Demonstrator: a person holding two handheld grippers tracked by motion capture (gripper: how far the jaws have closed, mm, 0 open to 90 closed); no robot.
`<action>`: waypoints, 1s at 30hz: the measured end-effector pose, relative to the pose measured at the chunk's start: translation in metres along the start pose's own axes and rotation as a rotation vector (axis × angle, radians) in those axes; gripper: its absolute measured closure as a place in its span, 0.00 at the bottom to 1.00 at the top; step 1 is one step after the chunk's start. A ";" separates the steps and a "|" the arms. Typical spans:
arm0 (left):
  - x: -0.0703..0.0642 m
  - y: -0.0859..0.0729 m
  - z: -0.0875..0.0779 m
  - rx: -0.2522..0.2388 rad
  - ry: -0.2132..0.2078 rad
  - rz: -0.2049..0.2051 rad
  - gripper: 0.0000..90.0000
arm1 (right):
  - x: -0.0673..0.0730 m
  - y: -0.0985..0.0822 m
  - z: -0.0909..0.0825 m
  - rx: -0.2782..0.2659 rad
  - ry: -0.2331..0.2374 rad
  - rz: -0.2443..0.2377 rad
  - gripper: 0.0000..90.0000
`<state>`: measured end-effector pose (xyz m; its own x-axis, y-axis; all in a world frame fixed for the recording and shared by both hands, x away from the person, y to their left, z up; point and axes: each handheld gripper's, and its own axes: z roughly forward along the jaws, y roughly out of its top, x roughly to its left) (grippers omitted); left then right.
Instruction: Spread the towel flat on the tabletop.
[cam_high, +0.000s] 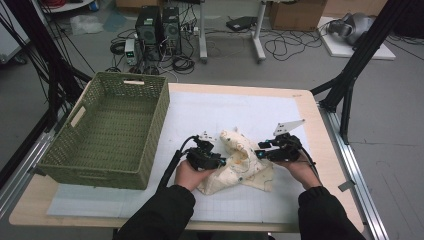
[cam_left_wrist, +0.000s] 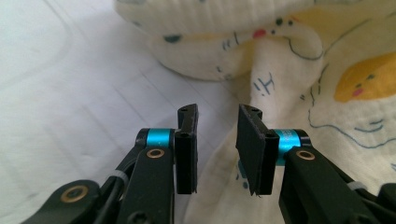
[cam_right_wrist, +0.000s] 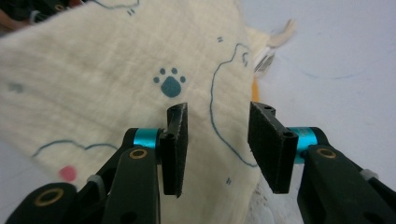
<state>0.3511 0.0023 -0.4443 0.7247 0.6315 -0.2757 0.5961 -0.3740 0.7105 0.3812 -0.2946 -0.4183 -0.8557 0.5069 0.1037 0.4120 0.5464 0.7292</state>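
Green woven basket (cam_high: 107, 130) empty; printed cloth (cam_high: 240, 162) beside it on table.

The left gripper (cam_left_wrist: 215, 140) has its 2 black jaws parted with nothing pressed between them, just above the white mat (cam_left_wrist: 70, 84) and the edge of a cream printed cloth (cam_left_wrist: 327, 84).

One cream printed muslin cloth (cam_high: 240, 162) (crumpled); one green woven rectangular basket (cam_high: 150, 130); two black two-jaw grippers; one white gridded mat (cam_high: 200, 112).
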 end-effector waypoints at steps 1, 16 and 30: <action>-0.001 0.000 0.000 -0.009 0.005 0.012 0.76 | 0.000 0.000 0.005 0.018 0.002 -0.004 0.68; -0.001 -0.001 -0.006 0.011 0.017 0.032 0.99 | -0.003 -0.010 0.010 0.100 -0.017 0.016 0.99; 0.004 -0.005 -0.029 -0.029 0.052 0.007 0.99 | 0.005 -0.046 -0.047 0.086 -0.092 0.056 0.99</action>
<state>0.3411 0.0269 -0.4300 0.7096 0.6636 -0.2371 0.5802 -0.3593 0.7310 0.3437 -0.3483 -0.4193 -0.7998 0.5952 0.0777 0.4876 0.5687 0.6625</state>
